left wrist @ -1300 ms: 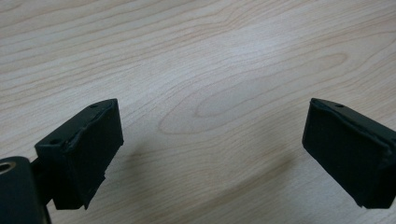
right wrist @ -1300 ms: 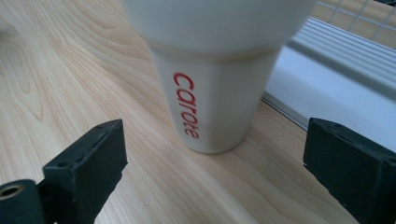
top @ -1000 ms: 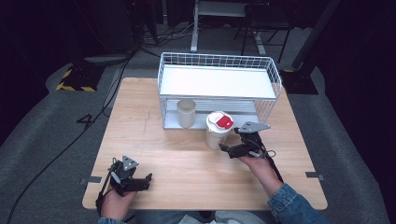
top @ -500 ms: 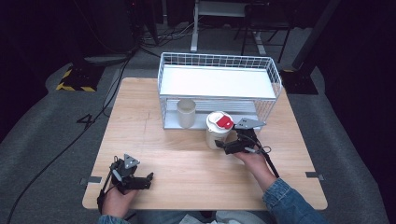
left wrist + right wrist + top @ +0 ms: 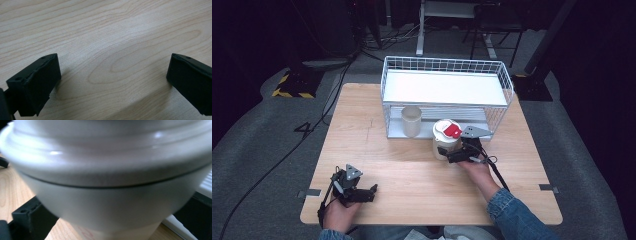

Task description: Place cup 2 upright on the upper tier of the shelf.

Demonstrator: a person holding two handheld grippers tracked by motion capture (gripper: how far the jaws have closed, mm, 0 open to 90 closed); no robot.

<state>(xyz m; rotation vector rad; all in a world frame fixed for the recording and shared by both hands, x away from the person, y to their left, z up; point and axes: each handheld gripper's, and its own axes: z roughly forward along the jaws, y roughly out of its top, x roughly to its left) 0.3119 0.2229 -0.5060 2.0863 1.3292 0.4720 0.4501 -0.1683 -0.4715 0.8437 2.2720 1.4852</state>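
Straddling the lidded white cup (image 5: 446, 140), right gripper (image 5: 451, 154) jaws spread wide, contact unclear; wire basket (image 5: 507, 90) right behind. Left gripper (image 5: 362, 192) gapes empty near the table's (image 5: 412, 175) front-left corner.

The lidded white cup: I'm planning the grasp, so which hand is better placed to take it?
Right. The right gripper is already at the lidded white cup, open fingers on either side of it. The left gripper rests open on the table, near the front edge, well away from it.
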